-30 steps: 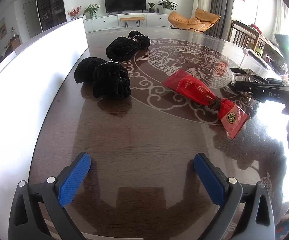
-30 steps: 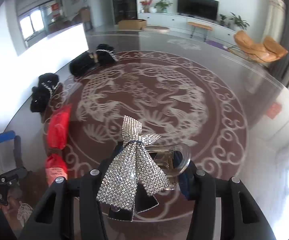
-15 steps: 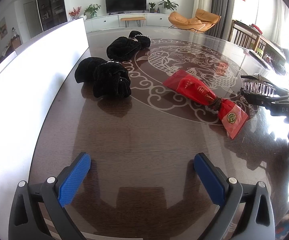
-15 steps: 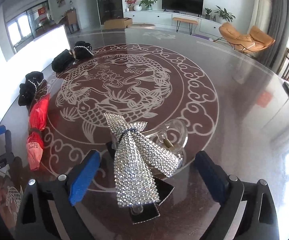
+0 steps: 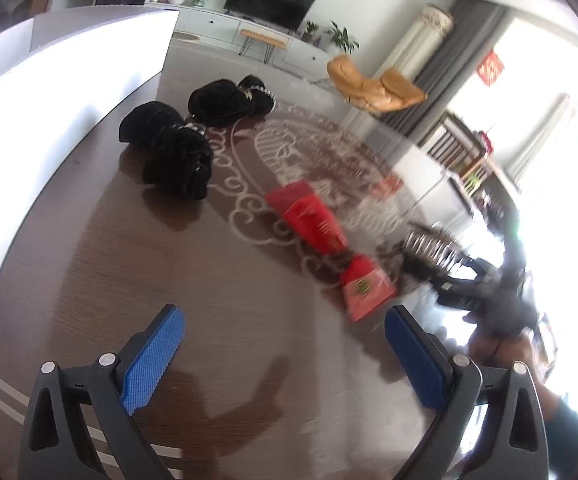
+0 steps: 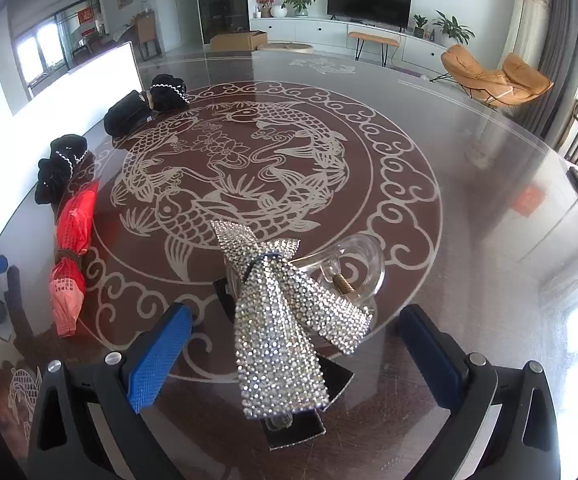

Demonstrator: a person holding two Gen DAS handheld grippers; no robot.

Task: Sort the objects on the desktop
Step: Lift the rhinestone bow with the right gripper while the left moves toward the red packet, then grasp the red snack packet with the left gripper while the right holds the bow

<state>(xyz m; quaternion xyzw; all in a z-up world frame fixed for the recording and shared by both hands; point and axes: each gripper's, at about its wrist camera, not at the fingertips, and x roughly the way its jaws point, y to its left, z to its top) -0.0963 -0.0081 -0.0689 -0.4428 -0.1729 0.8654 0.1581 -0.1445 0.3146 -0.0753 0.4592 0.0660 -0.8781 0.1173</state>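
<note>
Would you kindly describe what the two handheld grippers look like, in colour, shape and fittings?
The left gripper and the right gripper look alike: two black plastic arms with triangular cut-outs and silver round bolts, each ending in a flat blue pad with a fine ribbed texture. No cables or lettering show on them in these views.

Right claw (image 6: 293, 344), earlier closed on the rhinestone bow clip (image 6: 277, 320), has just been opening wide; clip now lies free on the counter (image 6: 469, 184). Left wrist view has tilted.
</note>
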